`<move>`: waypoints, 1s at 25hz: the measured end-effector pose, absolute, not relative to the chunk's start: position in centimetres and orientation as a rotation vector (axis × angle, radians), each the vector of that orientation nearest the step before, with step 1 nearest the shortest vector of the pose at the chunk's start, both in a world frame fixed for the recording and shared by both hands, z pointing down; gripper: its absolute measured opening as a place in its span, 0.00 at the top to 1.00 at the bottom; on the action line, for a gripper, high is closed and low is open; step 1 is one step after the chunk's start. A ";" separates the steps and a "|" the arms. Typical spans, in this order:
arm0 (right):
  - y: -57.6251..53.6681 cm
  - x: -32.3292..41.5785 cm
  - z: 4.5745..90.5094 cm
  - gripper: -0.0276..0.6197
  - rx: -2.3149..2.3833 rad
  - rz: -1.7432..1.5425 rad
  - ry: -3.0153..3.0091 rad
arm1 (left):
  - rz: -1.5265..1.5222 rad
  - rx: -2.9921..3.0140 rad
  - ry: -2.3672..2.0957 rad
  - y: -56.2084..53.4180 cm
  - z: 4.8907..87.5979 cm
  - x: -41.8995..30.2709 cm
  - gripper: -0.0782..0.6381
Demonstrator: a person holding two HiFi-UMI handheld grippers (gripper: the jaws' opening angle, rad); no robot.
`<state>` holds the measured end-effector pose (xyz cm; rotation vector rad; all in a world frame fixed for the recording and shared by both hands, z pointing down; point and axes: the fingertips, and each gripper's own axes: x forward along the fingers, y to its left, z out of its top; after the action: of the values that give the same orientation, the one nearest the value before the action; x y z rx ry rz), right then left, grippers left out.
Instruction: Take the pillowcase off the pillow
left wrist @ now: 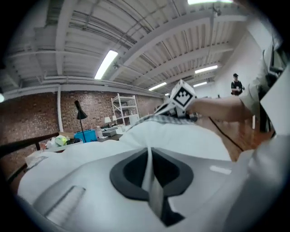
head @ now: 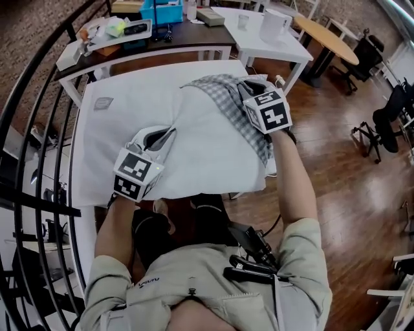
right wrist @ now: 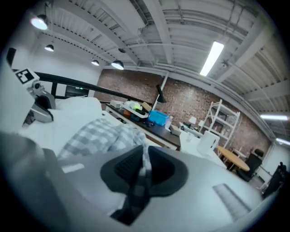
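A white pillow [head: 194, 142] lies on a white table [head: 97, 129]. The grey checked pillowcase [head: 226, 97] is bunched over the pillow's far right end and runs down its right side. My left gripper [head: 169, 131] is at the pillow's near left, shut on a fold of the white pillow cloth [left wrist: 148, 156]. My right gripper [head: 251, 86] is at the far right, shut on a strip of the checked pillowcase [right wrist: 144, 165]. The left gripper view shows the pillow [left wrist: 190, 136] bulging ahead, with the right gripper's marker cube [left wrist: 182, 96] beyond it.
Behind the white table stands a dark table with a blue bin [head: 160, 11] and clutter. A white side table with a jug [head: 275, 24] and a round wooden table [head: 326, 39] are at the far right. A black railing [head: 39, 84] curves along the left; chairs [head: 388, 116] stand right.
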<state>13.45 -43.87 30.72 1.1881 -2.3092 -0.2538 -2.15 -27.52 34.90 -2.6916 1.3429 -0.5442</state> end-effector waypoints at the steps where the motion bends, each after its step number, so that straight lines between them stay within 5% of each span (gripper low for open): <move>1: -44.4 13.7 30.4 0.91 1.228 -0.268 -2.296 | -0.448 -2.709 1.381 -27.0 33.7 -3.0 0.87; 11: -53.5 23.0 27.6 0.92 1.820 -0.232 -2.004 | -0.012 -2.602 1.644 -25.6 27.6 -9.3 0.88; 16: -55.1 31.0 34.0 0.92 1.865 -0.031 -1.870 | 0.048 -2.534 1.765 -26.8 27.2 -13.1 0.88; 20: -54.1 29.7 39.9 0.91 1.695 0.098 -1.993 | 0.019 -2.525 1.792 -28.6 28.4 -13.2 0.87; 25: -50.3 24.9 37.5 0.66 1.570 0.135 -2.356 | -0.133 -2.514 1.779 -30.5 30.9 -11.9 0.87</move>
<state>24.91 -50.30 37.45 1.5704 -2.3564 0.1346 -11.88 -30.51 30.90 -2.5137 1.7788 -0.1331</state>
